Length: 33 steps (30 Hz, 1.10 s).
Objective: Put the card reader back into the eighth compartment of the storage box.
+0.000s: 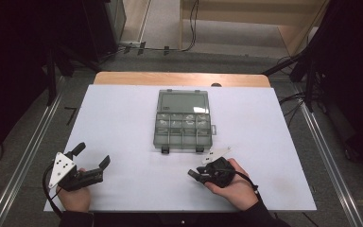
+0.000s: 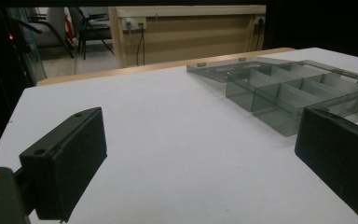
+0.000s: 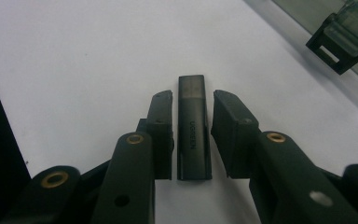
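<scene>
White tabletop (image 1: 123,123) carried a smoky grey clear-plastic compartment box (image 1: 183,120), lid open. Right gripper (image 3: 192,112) straddled a small dark USB-style stick (image 3: 194,135), jaws slightly apart, not yet clamped. Left gripper (image 1: 92,158) stood wide open, empty. Closing off-centre could skid the stick sideways.

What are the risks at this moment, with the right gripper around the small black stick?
1. The right gripper straddles the black stick, with a small gap visible on each side. Closing off-centre may push it askew instead of gripping it.
2. The organiser box lies open just ahead; a careless lift could catch its front latches.
3. The left gripper is open and holds nothing.
</scene>
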Motion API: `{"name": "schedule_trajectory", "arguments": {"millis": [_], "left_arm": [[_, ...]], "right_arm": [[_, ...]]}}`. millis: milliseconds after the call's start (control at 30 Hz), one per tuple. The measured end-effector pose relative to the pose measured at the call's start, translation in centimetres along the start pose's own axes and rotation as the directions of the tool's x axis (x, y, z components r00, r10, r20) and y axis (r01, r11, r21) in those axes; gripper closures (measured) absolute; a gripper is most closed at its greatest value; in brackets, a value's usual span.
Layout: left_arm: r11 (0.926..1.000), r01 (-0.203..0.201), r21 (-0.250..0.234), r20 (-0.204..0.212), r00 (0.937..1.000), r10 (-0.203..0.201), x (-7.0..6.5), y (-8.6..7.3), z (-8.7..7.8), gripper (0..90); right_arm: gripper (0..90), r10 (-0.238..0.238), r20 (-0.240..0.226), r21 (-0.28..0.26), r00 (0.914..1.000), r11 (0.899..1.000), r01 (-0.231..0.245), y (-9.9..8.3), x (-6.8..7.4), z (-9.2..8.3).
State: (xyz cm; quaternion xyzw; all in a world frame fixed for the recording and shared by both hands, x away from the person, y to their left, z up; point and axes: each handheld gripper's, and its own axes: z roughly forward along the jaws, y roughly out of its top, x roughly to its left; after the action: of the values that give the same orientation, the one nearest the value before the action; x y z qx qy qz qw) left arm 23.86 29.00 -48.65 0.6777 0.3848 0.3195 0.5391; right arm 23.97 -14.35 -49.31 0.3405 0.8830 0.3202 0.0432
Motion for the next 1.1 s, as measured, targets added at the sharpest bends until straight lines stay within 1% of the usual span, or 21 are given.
{"name": "schedule_trajectory", "arguments": {"millis": [133, 167, 367, 467, 567, 833, 933, 967, 1100], "left_arm": [[1.0, 0.001, -0.001, 0.0, 1.0, -0.001, 0.0, 0.0, 0.0, 2.3], [1.0, 0.001, -0.001, 0.0, 1.0, -0.001, 0.0, 0.0, 0.0, 2.3], [1.0, 0.001, -0.002, 0.0, 1.0, -0.001, 0.01, 0.0, -0.01, 2.3], [1.0, 0.002, -0.001, 0.0, 1.0, -0.002, 0.01, 0.0, -0.02, 2.3], [1.0, 0.002, -0.001, -0.001, 1.0, -0.002, 0.0, 0.0, -0.02, 2.2], [1.0, -0.002, 0.0, -0.003, 1.0, 0.002, -0.04, -0.02, -0.04, 2.3], [1.0, -0.006, 0.002, -0.003, 1.0, 0.006, -0.06, -0.04, -0.08, 2.3], [1.0, -0.004, -0.007, -0.004, 1.0, 0.004, -0.12, -0.08, -0.18, 2.3], [1.0, -0.001, -0.004, -0.004, 1.0, 0.001, -0.07, -0.06, -0.14, 2.3]], "right_arm": [[68.5, 0.002, 0.004, 0.014, 1.0, 1.0, -0.002, -0.05, 0.05, 0.2], [68.7, -0.003, 0.006, 0.024, 1.0, 1.0, 0.003, -0.08, 0.12, 0.34], [70.2, -0.009, 0.021, 0.036, 0.9997, 0.999, 0.009, -0.18, 0.13, 0.64], [70.3, -0.009, 0.02, 0.036, 0.9998, 0.999, 0.008, -0.21, 0.13, 0.73], [70.5, -0.032, 0.029, 0.04, 0.999, 0.999, 0.031, -0.26, 0.29, 0.78], [71.4, -0.026, 0.021, 0.037, 0.9994, 0.999, 0.025, -0.23, 0.16, 0.73], [71.4, -0.033, 0.016, 0.04, 0.9993, 0.999, 0.032, -0.2, -0.02, 0.63], [71.4, -0.014, 0.013, 0.032, 0.9998, 0.999, 0.014, -0.22, -0.26, 0.36], [71.4, -0.001, -0.003, 0.015, 1.0, 1.0, 0.001, -0.2, -0.52, -0.08]]}}
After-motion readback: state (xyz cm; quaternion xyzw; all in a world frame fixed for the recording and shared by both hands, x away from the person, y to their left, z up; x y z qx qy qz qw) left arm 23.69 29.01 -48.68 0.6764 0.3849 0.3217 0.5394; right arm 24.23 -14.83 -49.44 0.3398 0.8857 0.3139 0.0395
